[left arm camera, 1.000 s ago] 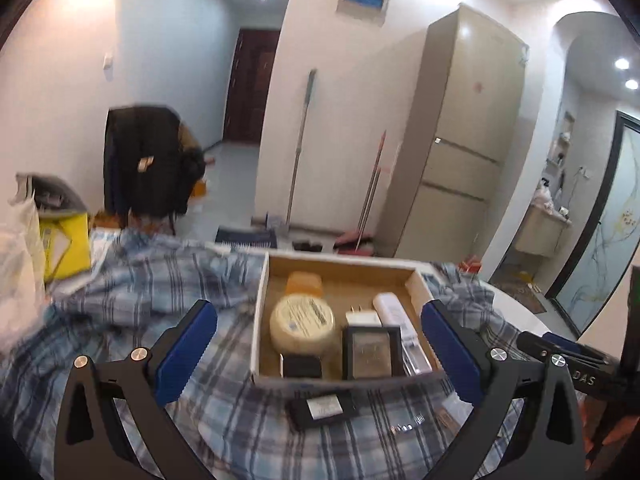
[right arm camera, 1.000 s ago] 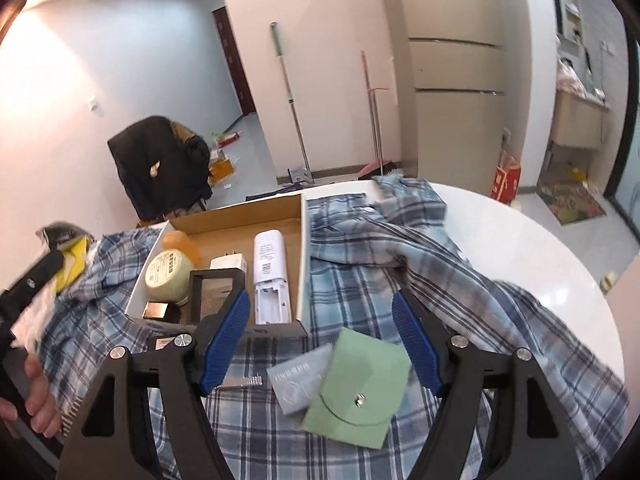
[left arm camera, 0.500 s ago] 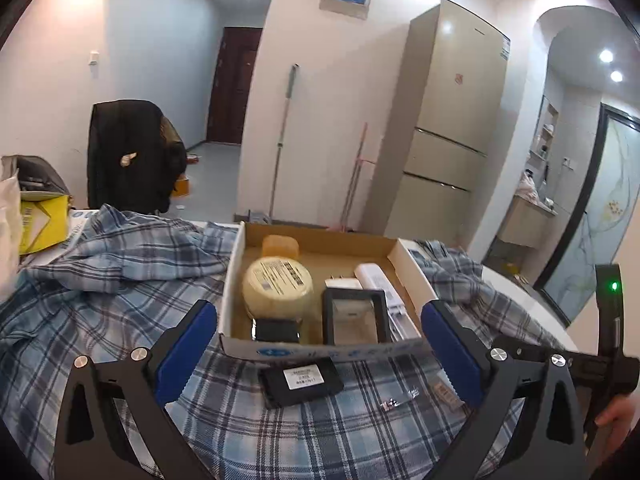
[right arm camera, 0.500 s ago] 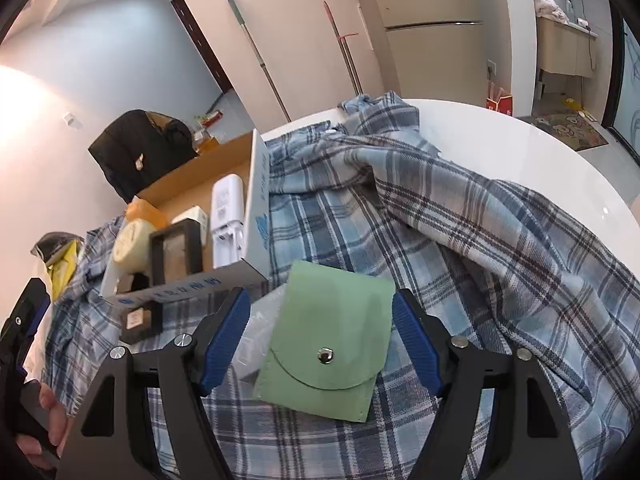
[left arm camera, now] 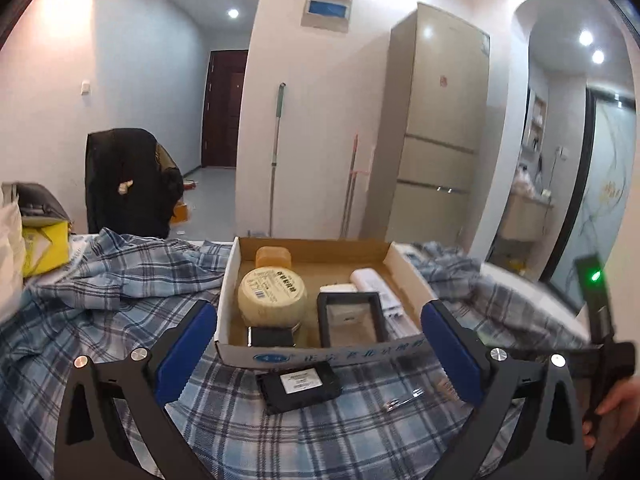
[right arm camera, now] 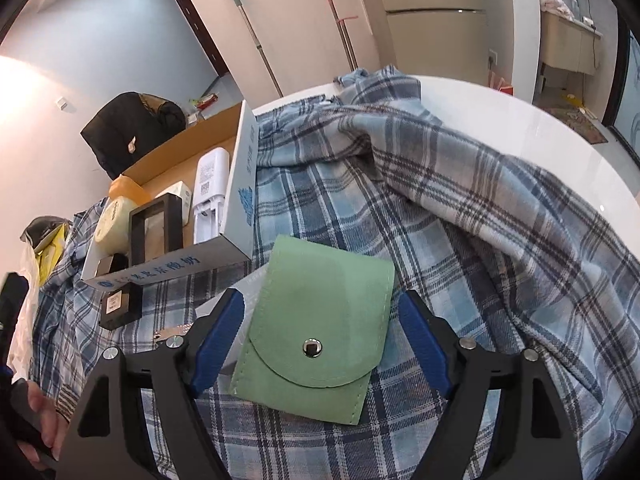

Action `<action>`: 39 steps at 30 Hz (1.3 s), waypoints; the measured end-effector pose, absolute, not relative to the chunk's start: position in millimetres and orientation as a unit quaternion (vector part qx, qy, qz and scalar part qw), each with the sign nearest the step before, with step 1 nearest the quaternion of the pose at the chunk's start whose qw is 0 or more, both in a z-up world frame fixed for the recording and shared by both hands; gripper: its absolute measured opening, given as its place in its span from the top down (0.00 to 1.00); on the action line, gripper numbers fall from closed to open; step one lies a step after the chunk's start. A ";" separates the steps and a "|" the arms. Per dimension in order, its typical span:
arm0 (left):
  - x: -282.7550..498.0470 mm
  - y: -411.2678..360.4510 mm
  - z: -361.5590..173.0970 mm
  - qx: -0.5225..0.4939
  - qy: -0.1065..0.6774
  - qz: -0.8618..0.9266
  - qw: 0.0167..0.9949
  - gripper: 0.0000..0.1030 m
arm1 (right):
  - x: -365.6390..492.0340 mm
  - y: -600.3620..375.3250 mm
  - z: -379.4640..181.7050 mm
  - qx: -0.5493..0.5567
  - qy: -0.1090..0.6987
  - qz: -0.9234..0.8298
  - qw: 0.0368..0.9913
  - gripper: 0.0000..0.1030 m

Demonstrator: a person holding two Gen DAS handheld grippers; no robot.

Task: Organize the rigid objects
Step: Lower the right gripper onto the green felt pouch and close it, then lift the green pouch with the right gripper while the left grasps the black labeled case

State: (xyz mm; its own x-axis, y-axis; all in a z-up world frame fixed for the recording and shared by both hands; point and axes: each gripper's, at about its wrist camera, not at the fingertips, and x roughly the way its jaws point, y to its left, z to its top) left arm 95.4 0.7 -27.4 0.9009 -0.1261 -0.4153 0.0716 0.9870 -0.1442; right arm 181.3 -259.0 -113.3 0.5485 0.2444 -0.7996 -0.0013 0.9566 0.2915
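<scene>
I've brought my right gripper (right arm camera: 320,344) lower, green pouch (right arm camera: 316,332) now between its wide-open fingers, untouched | left gripper (left arm camera: 318,344) wide, empty, before cardboard box (left arm camera: 320,354) | pouch on plaid shirt (right arm camera: 460,216)

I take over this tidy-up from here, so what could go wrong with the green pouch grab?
The right gripper is open astride the green pouch, which is soft and flat: the fingers may crumple it or pinch the plaid cloth beneath. A clear packet lies partly under the pouch and might be dragged along. The cardboard box is already crowded, so dropping it in may be awkward.
</scene>
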 end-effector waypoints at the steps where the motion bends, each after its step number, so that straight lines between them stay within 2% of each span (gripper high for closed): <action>1: 95.1 1.3 -26.9 -0.065 0.215 -0.051 0.973 0.00 | 181.9 -259.0 -114.7 0.130 0.473 0.072 0.869 0.24; 13: 98.8 0.8 -29.7 -0.067 0.227 -0.056 0.970 0.00 | 179.9 -249.3 -112.1 0.103 0.468 0.075 0.875 0.28; 20: 97.6 0.6 -28.5 -0.066 0.221 -0.056 0.972 0.00 | 160.8 -207.0 -89.9 0.003 0.413 0.139 0.900 0.28; 24: 97.7 0.6 -28.3 -0.066 0.224 -0.055 0.971 0.00 | 159.5 -189.8 -97.9 -0.039 0.425 0.147 0.892 0.28; 39: 99.6 -0.6 -30.0 -0.066 0.230 -0.057 0.969 0.00 | 152.4 -187.3 -110.3 -0.029 0.483 0.158 0.861 0.24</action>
State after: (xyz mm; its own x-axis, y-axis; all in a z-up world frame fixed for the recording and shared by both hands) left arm 99.6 -0.6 -30.0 0.8882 -0.1404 -0.4375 0.0799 0.9849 -0.1538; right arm 152.4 -187.3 -110.3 0.4830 0.2440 -0.8410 -0.3009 0.9482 0.1023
